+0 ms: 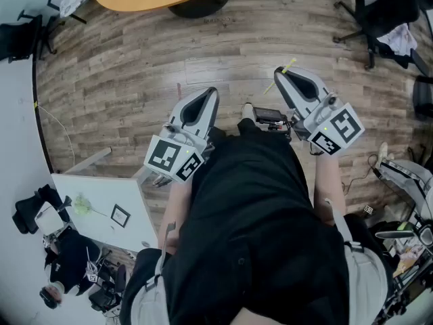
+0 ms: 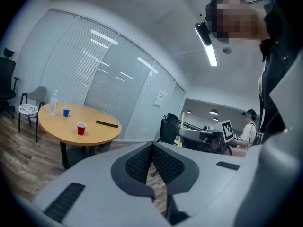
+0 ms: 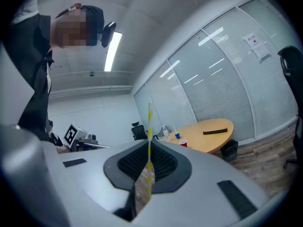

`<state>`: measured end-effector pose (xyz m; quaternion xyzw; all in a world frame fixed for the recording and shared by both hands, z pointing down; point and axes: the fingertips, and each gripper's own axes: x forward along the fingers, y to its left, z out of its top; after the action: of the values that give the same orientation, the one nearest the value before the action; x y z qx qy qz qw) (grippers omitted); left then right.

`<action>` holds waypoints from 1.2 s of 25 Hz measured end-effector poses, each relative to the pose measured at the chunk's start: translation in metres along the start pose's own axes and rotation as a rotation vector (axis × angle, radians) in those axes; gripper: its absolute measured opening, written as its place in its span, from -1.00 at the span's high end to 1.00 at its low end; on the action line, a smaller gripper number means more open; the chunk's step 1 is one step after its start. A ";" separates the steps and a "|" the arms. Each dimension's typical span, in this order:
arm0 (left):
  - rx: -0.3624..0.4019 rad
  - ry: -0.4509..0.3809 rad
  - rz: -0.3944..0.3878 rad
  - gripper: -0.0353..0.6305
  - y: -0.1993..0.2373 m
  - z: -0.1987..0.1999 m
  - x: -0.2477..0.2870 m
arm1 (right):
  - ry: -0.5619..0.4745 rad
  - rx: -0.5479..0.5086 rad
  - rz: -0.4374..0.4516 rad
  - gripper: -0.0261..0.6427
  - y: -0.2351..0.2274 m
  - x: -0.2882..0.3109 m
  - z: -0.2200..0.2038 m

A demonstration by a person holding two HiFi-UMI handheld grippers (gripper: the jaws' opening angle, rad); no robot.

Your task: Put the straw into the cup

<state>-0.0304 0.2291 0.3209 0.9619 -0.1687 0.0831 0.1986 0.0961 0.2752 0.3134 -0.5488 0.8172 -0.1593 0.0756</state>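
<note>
My right gripper [image 1: 279,74] is shut on a yellow-and-white striped straw [image 3: 149,141], which stands up between the jaws; its tip shows in the head view [image 1: 287,67]. My left gripper [image 2: 152,148] is shut with nothing in it and is held in front of the person's body [image 1: 210,92]. A red cup [image 2: 81,128] stands far off on a round wooden table [image 2: 52,124]; in the right gripper view the red cup [image 3: 182,143] is small and distant. Both grippers are well away from the table.
On the table also stand a blue cup holding a straw [image 2: 66,111], a clear bottle [image 2: 54,103] and a flat black bar [image 2: 107,124]. A grey chair [image 2: 31,105] is beside it. Office chairs [image 1: 379,12] stand right, a white desk [image 1: 101,208] lower left, and a seated person [image 2: 248,126] beyond.
</note>
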 end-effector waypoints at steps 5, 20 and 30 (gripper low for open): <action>-0.011 -0.002 0.027 0.86 -0.006 -0.008 0.002 | 0.021 -0.001 0.029 0.84 -0.002 -0.003 -0.002; -0.039 0.012 0.142 0.86 -0.004 -0.019 -0.019 | 0.056 0.029 0.123 0.84 0.001 0.005 -0.008; -0.050 0.008 0.071 0.86 0.034 -0.013 -0.027 | 0.048 0.031 0.102 0.84 0.027 0.049 -0.009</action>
<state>-0.0695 0.2129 0.3390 0.9497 -0.2039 0.0894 0.2202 0.0504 0.2408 0.3152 -0.5011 0.8432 -0.1810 0.0723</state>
